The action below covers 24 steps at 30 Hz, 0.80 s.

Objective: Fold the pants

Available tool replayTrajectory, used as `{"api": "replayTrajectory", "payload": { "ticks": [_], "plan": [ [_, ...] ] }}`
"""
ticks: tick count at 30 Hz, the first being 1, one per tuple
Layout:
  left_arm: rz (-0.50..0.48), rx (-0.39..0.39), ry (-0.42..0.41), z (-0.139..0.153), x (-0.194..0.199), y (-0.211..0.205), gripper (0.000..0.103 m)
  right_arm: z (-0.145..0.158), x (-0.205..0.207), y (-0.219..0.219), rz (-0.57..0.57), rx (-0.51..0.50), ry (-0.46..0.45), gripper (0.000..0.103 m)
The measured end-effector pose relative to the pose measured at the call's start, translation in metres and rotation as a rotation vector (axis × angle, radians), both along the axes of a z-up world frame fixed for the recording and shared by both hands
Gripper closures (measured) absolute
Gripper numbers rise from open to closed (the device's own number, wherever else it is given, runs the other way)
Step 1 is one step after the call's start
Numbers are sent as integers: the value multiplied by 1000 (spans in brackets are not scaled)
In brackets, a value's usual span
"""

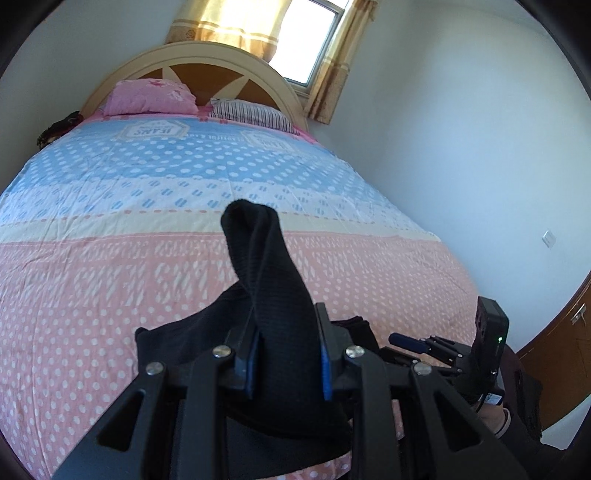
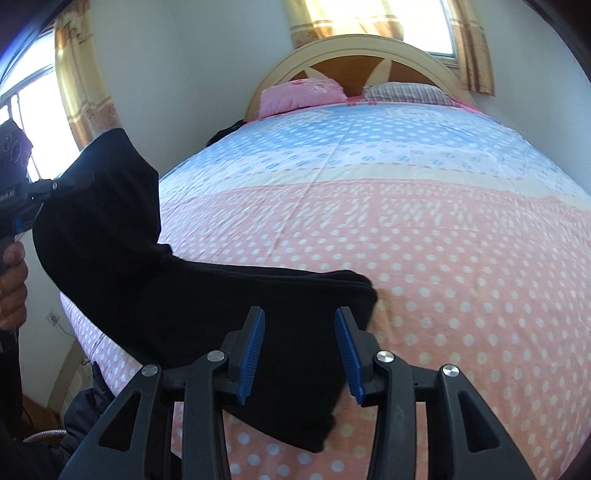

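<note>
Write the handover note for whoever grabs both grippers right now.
Left gripper: shut on a bunched end of the black pants, lifted off the bed.
Right gripper: open, jaws either side of the flat part of the pants, gripping nothing.
Pants: near edge of the bed, one end raised by the left gripper, the rest lying on the bedspread.
Done: one end picked up.
Left: probably carry that end over, lay it flat and square the fold.

Bright daylight pours through the window (image 1: 314, 37), blowing out the glass and the curtains (image 2: 373, 18) to glare. Walls bend hard at the fisheye edges, corners go black. The bedspread (image 2: 424, 229) pattern smears softly; black pants (image 1: 273, 280) lose detail.
</note>
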<state>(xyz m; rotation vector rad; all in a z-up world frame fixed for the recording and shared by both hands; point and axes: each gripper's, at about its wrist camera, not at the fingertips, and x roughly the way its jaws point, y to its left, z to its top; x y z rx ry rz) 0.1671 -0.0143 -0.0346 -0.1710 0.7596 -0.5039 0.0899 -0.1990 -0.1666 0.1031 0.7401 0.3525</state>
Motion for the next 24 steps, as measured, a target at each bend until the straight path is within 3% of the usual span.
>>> {"api": "replayTrajectory", "payload": {
  "ticks": [9,12,16,20,22,24],
  "plan": [
    [-51,190,75,-69,11,-82,77,-6,5,-20,-49,30,12,61],
    [-89,192,89,-78,3,-96,75,-10,9,-26,-65,47,21,61],
    [-156,157,82,-75,-10,-108,75,-15,12,-34,-99,71,36,61],
    [-181,124,45,-62,-21,-108,58,-17,13,-37,-113,89,47,61],
    [-177,123,6,-53,-27,-102,57,-15,11,-36,-95,116,47,61],
    [-128,150,-47,-46,-33,-88,49,-9,6,-34,-52,172,40,61]
  ]
}}
